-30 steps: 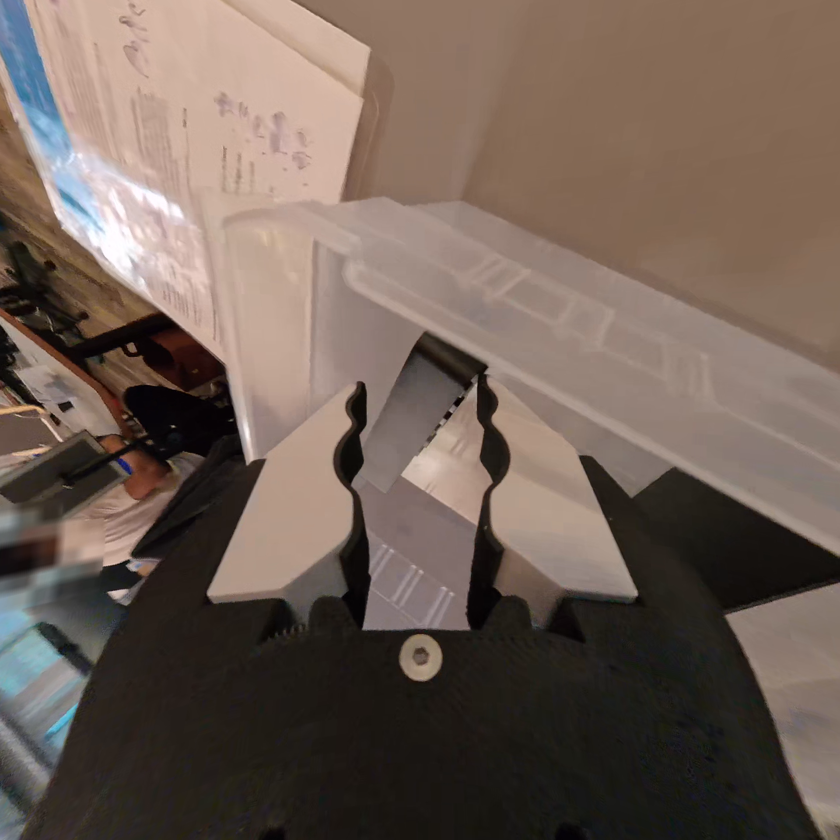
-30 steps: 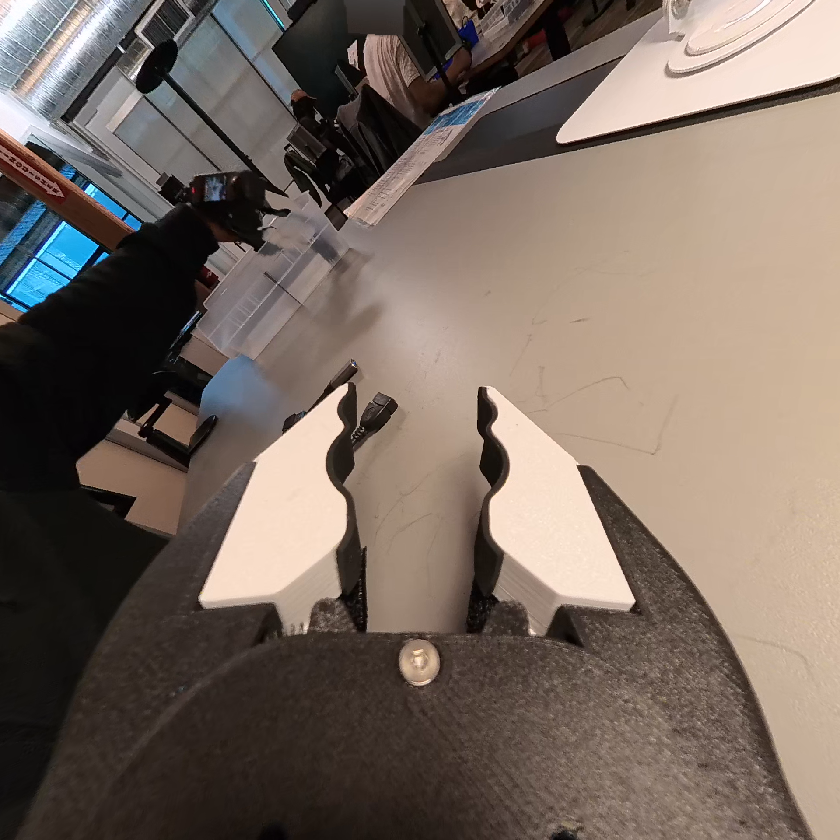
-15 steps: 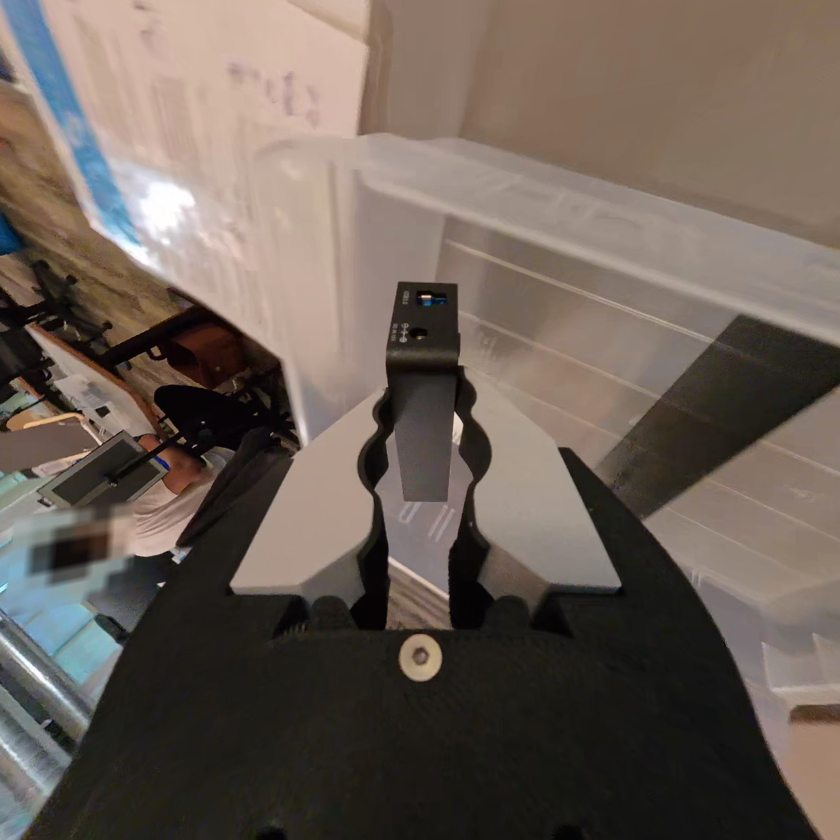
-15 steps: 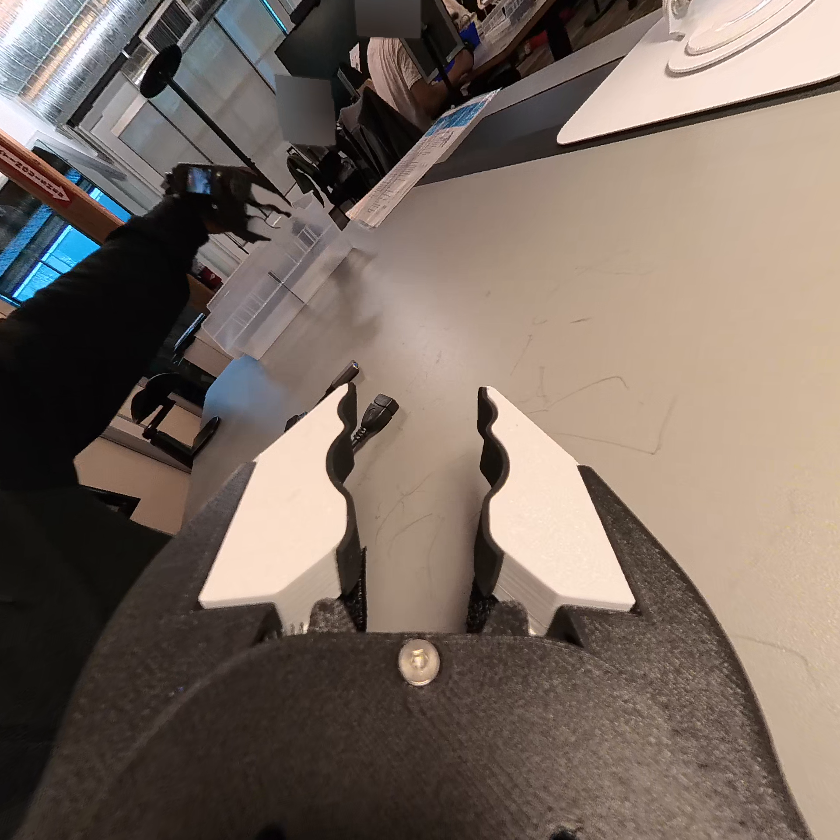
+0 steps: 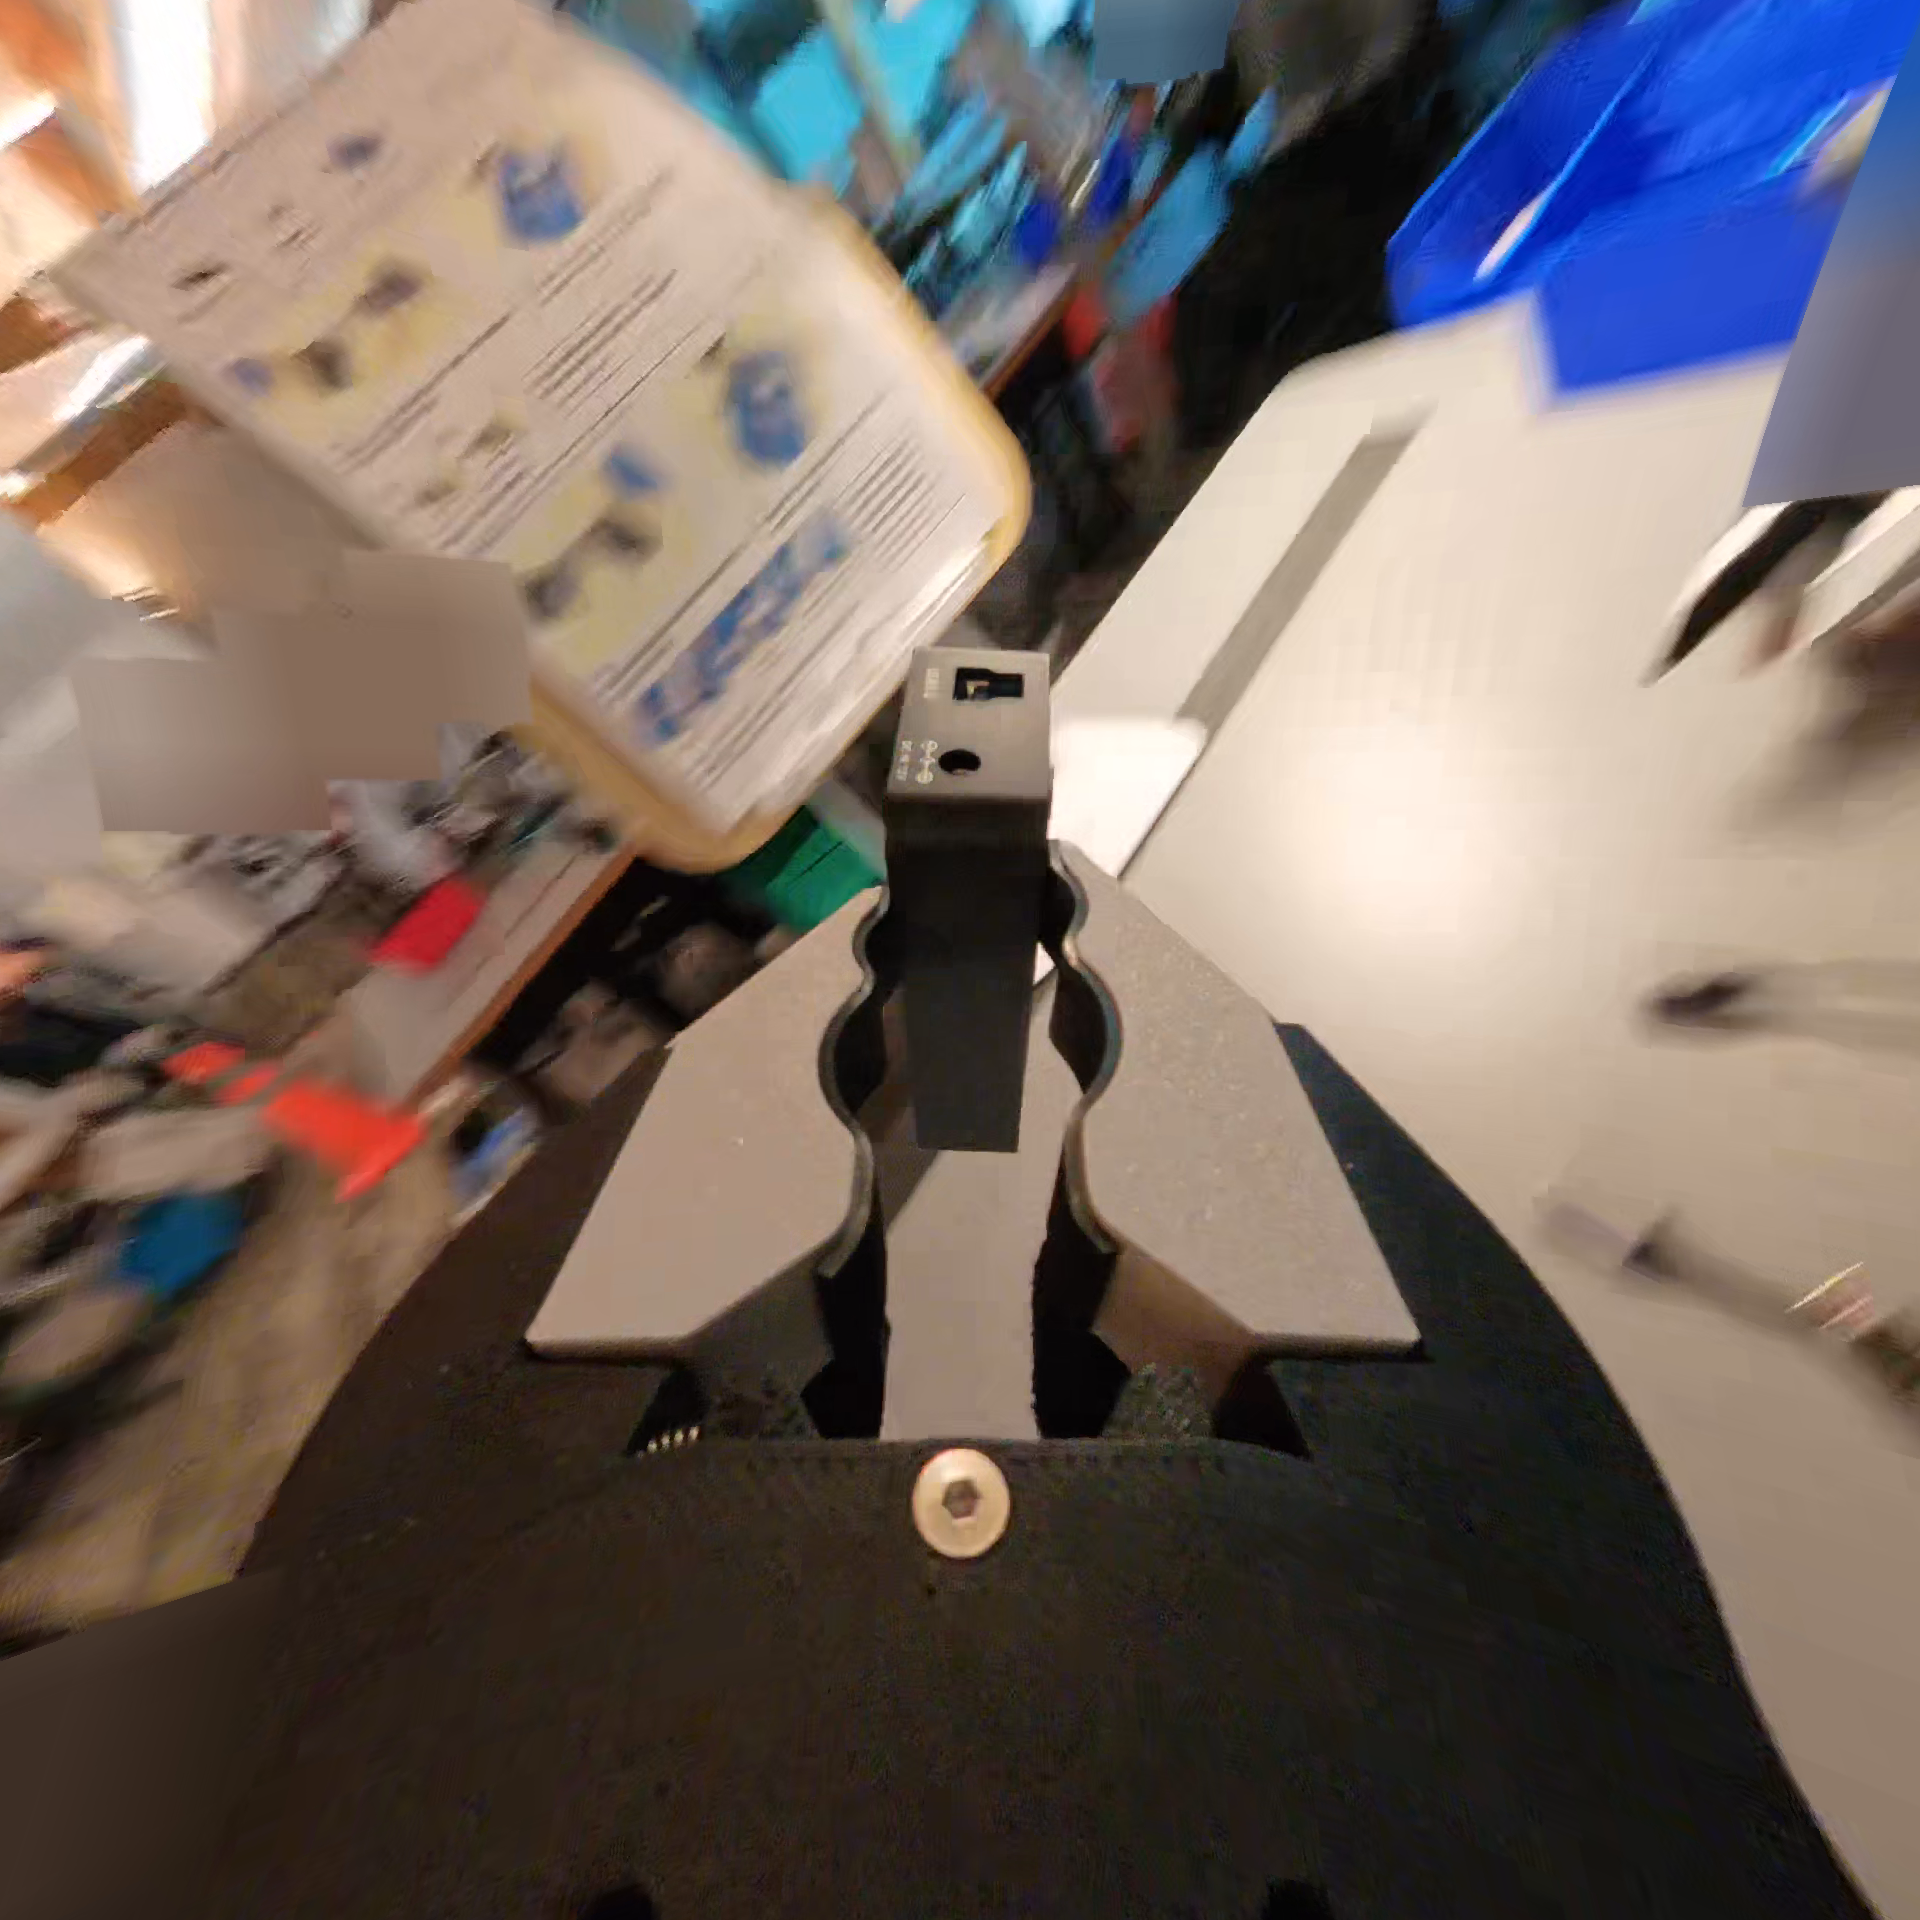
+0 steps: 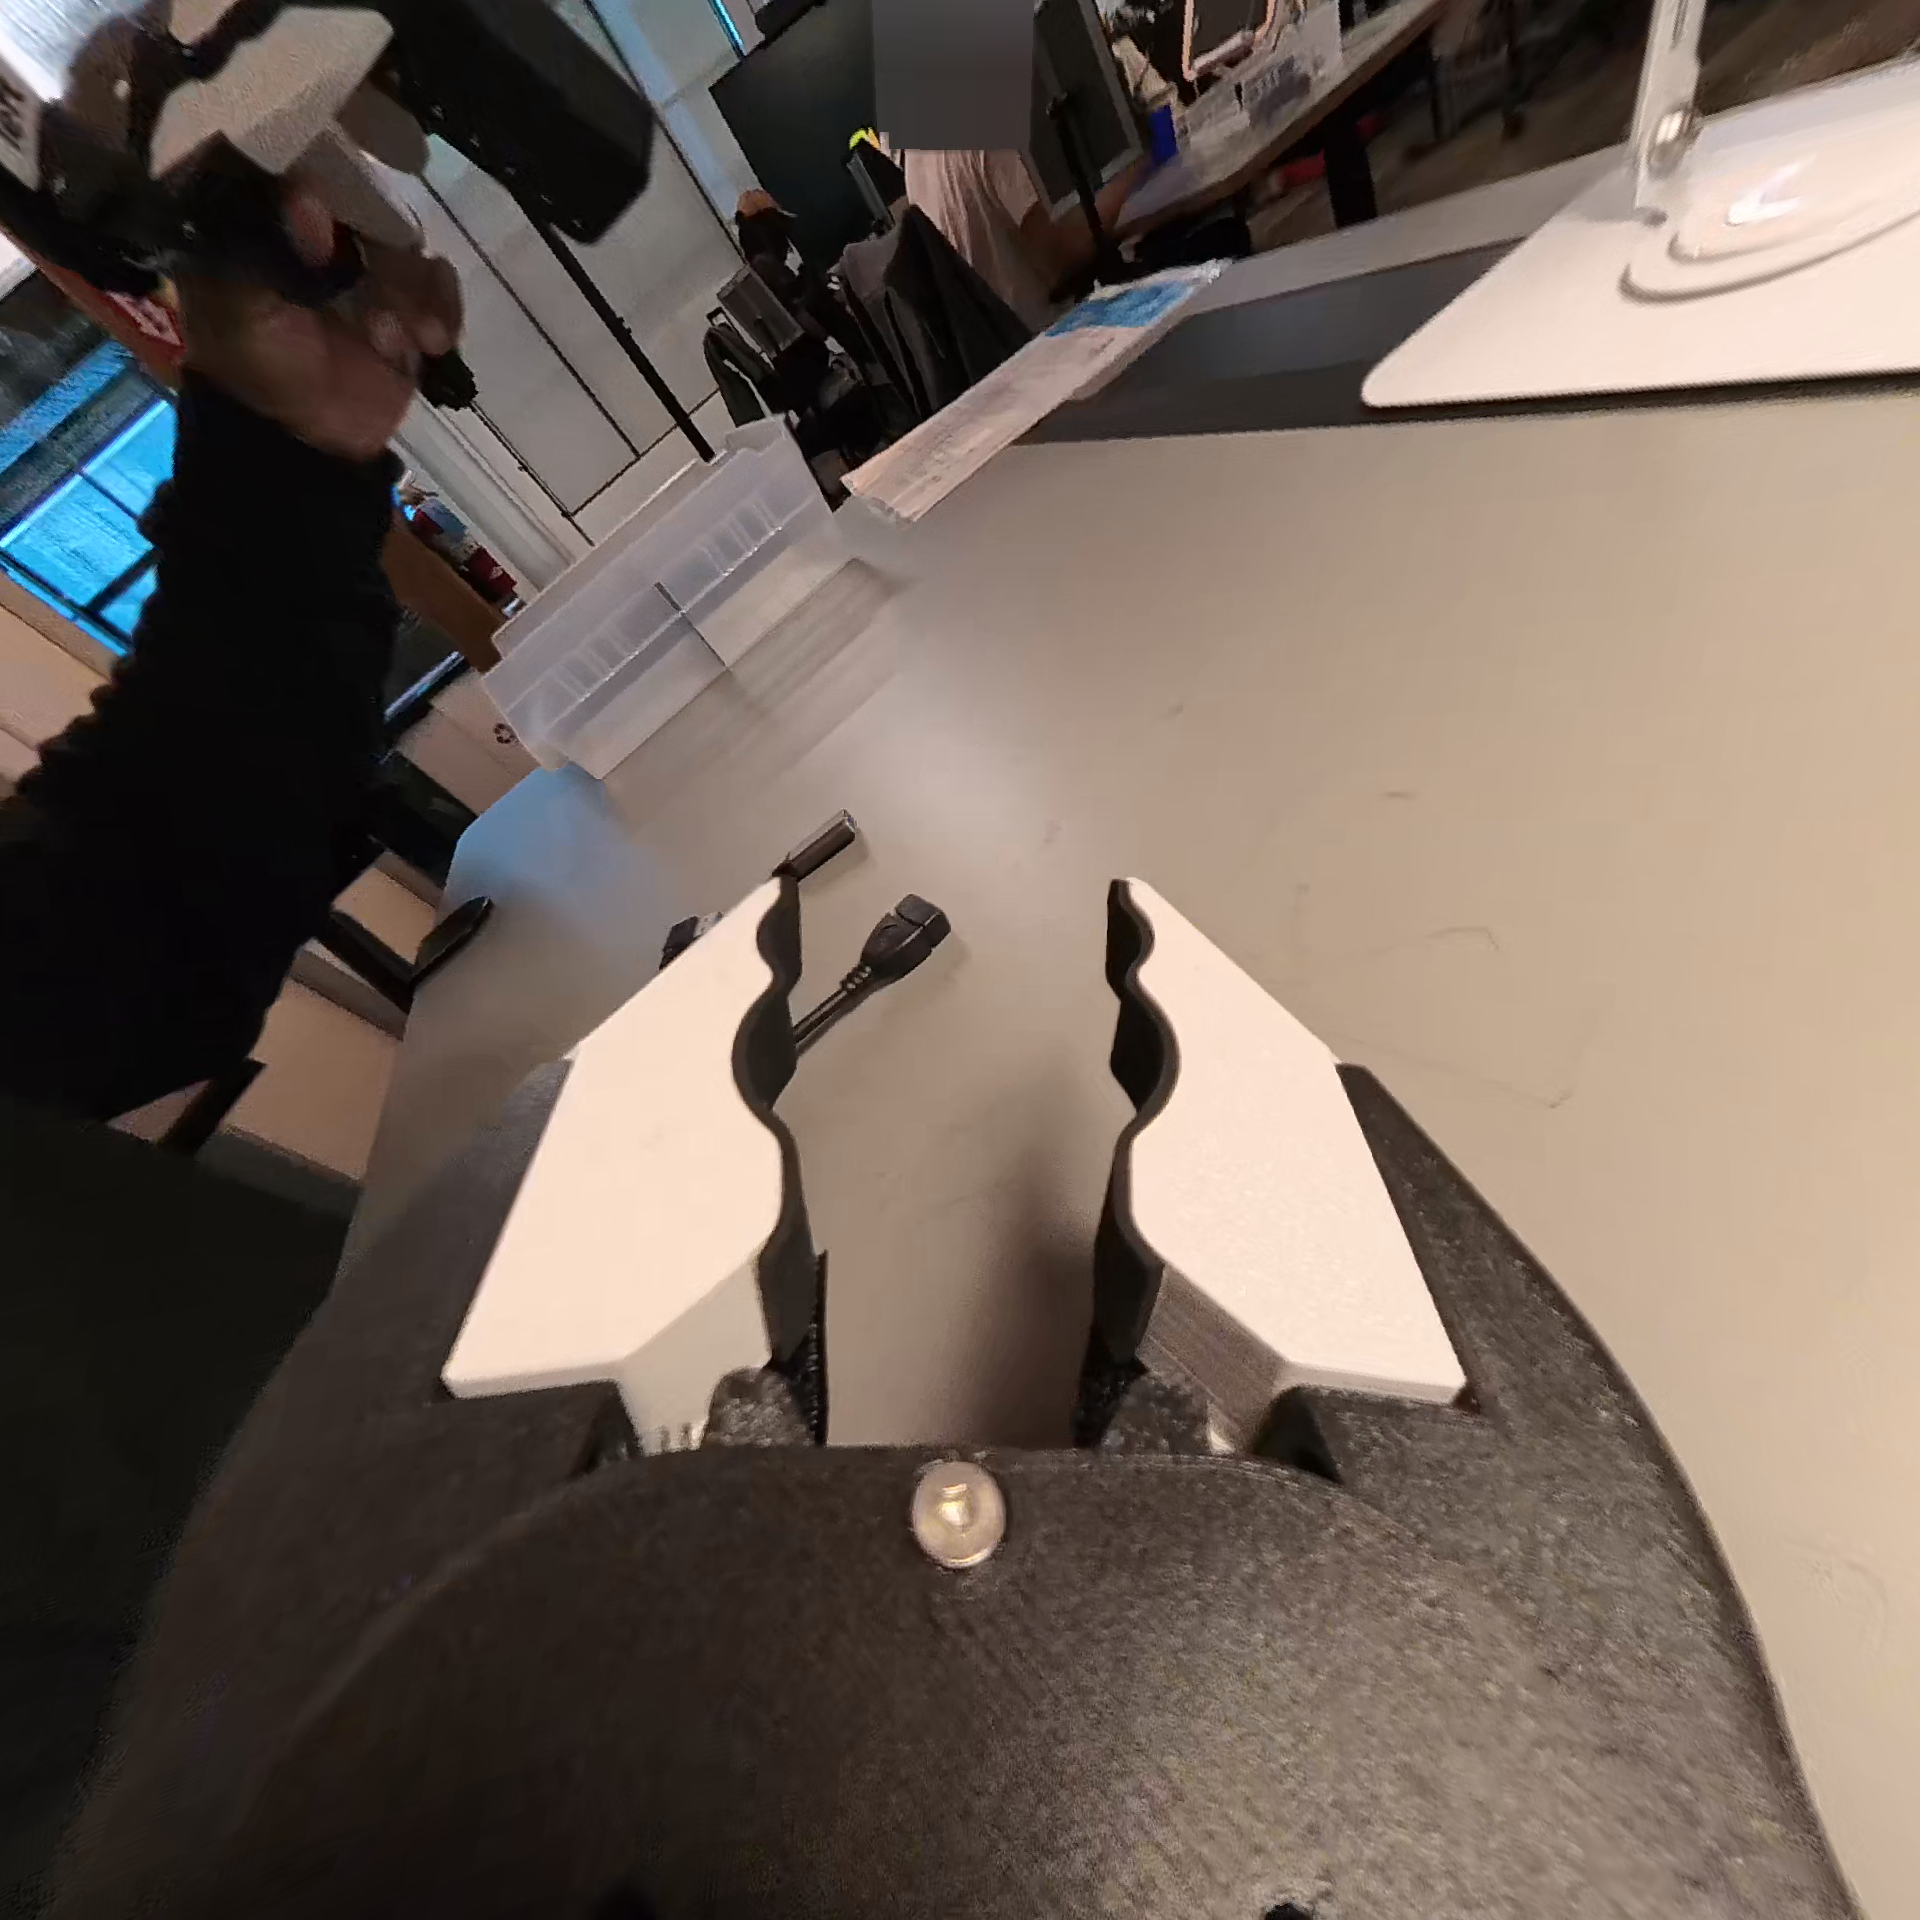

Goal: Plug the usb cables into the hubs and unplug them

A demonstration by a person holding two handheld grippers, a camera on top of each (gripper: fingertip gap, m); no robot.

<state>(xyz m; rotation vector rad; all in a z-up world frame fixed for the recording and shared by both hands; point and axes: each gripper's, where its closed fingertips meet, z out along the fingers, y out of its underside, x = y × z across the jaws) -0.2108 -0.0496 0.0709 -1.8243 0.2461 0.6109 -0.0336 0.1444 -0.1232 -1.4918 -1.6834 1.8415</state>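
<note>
My left gripper (image 5: 961,914) is shut on a black USB hub (image 5: 966,935) and holds it in the air, port end pointing away from the camera. In the right wrist view this gripper (image 6: 260,125) is high at the upper left, in a hand with a black sleeve. My right gripper (image 6: 954,894) is open and empty, low over the grey table (image 6: 1455,831). A black USB cable end (image 6: 904,930) lies just beyond its left finger. Two more black connectors (image 6: 821,844) (image 6: 691,930) lie near it, partly hidden by that finger. Blurred cables (image 5: 1714,1268) show at the right of the left wrist view.
A clear plastic bin (image 6: 665,613) stands at the table's far left edge, with laminated printed sheets (image 6: 1018,405) beyond it. A white mat (image 6: 1662,312) with a clear stand lies at the far right. People and desks are in the background. The left wrist view is motion-blurred. Across from one pair of fingers to the other is roughly 35 centimetres.
My left gripper closed on the hub inside the clear bin, lifted it out and swung up high, now facing across the table. My right gripper stayed open and almost still.
</note>
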